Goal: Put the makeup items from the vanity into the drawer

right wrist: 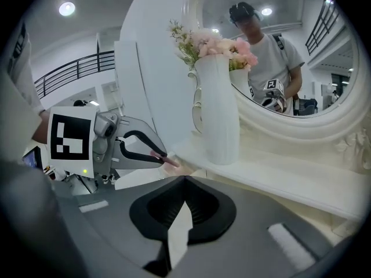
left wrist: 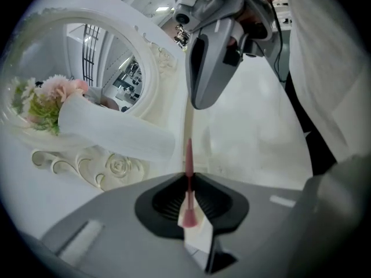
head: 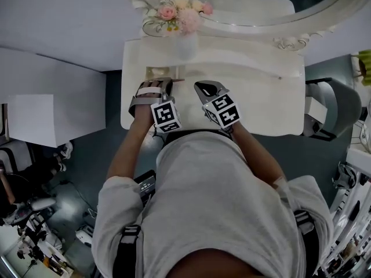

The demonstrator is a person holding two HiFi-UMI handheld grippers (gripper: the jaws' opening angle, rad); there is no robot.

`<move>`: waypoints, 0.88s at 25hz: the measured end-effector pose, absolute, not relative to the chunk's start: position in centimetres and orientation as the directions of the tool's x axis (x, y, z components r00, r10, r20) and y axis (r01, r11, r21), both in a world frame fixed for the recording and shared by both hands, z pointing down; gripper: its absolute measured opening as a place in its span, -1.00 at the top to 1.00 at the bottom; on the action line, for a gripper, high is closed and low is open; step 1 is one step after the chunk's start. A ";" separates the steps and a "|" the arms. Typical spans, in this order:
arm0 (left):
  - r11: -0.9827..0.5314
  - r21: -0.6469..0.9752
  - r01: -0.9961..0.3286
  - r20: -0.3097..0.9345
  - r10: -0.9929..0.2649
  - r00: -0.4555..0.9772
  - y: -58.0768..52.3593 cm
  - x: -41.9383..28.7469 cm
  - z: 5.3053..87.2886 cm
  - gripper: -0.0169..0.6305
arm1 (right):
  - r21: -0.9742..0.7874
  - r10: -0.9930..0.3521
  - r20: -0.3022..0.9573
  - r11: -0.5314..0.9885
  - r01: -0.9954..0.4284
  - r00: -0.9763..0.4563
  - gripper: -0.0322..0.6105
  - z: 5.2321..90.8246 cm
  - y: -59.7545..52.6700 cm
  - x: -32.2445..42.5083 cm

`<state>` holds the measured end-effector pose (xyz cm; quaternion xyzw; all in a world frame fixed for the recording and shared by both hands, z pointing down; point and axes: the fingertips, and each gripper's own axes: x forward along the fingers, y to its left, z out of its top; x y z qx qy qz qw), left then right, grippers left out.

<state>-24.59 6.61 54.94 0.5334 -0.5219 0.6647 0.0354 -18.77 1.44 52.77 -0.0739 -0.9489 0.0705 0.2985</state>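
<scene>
L tongs (left wrist: 189,178): pink stick (left wrist: 189,153) lengthwise, fwd

Table (head: 272,106): white, smooth, soft sheen, painted look.
Mirror frame (left wrist: 155,59): same white, carved relief, slightly glossy.
Mirror (head: 261,4): glass, highly reflective.
Vase (right wrist: 219,112): white, smooth, matt, ceramic-looking.
Left hand-held gripper (left wrist: 188,184), right hand-held gripper (right wrist: 184,190): grey matt plastic shells; black ribbed pads (right wrist: 159,210), rubbery look.
Marker cube (head: 165,116): matt black-and-white print.
Pink stick (left wrist: 188,155): slim, smooth, faint sheen.
Shirt (head: 214,201): light grey cloth, soft, matt.
Floor (head: 93,172): dark, matt.
</scene>
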 end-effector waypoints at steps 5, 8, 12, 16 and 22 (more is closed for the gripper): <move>-0.462 -0.656 -0.597 0.748 -0.501 -0.435 7.5 -26.4 54.8 0.81 | -0.171 0.193 0.550 0.978 0.116 -0.812 0.90 52.3 2.7 -20.6; -0.483 -0.649 -0.588 0.757 -0.492 -0.430 7.8 -27.4 55.2 0.81 | -0.176 0.191 0.555 0.978 0.110 -0.810 0.90 52.6 3.1 -21.3; -0.514 -0.624 -0.589 0.778 -0.482 -0.402 8.0 -28.4 56.2 0.81 | -0.191 0.180 0.563 0.978 0.085 -0.807 0.90 53.3 3.2 -22.3; -0.558 -0.586 -0.588 0.807 -0.466 -0.361 8.3 -29.3 57.0 0.81 | -0.205 0.160 0.561 0.977 0.052 -0.812 0.90 53.6 3.2 -23.5; -0.669 -0.474 -0.573 0.878 -0.413 -0.244 8.6 -29.7 58.6 0.81 | -0.225 0.114 0.572 0.974 -0.022 -0.812 0.90 54.6 2.9 -24.2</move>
